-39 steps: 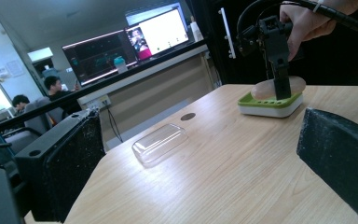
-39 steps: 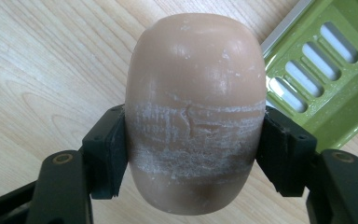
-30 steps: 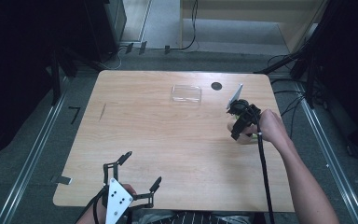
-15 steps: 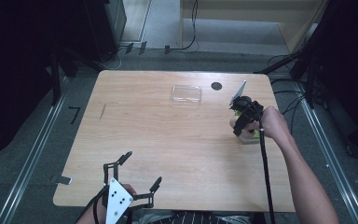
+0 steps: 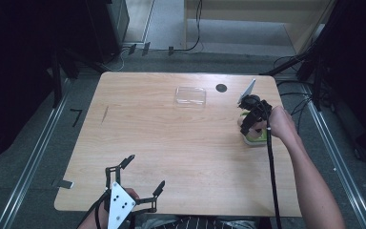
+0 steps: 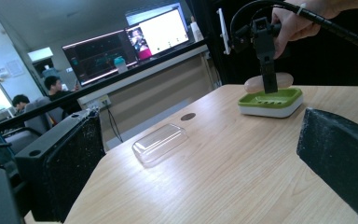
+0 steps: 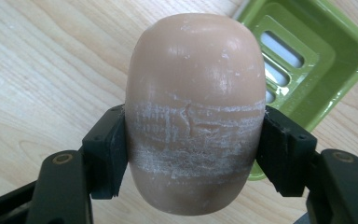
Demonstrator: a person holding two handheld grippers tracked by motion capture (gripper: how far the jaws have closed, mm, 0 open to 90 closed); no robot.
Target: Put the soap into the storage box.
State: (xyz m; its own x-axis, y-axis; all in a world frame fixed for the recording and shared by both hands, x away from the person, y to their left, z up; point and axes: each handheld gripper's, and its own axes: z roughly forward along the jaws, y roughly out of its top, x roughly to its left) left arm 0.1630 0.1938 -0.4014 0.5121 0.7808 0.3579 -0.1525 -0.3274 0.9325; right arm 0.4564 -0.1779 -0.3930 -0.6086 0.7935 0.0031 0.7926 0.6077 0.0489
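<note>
A beige oval soap bar (image 7: 196, 107) is clamped between the black pads (image 7: 105, 149) of my right gripper (image 7: 193, 149), which is shut on it. Just beyond it lies a green slotted soap dish (image 7: 307, 60) on a white base. In the high view my right gripper (image 5: 246, 125) hangs over the soap dish (image 5: 253, 140) at the table's right side. The left gripper view shows the soap (image 6: 256, 84) at the far rim of the dish (image 6: 270, 101). My left gripper (image 5: 147, 171) rests open at the near left edge, holding nothing.
A clear plastic lid (image 5: 190, 95) lies at the far middle of the wooden table (image 5: 171, 143), beside a round cable hole (image 5: 221, 88). The right gripper's cable (image 5: 271, 171) trails along the forearm. Bare wood spans the middle.
My right gripper has shifted slightly to the right with the soap, staying by the green dish. The left gripper has not moved.
</note>
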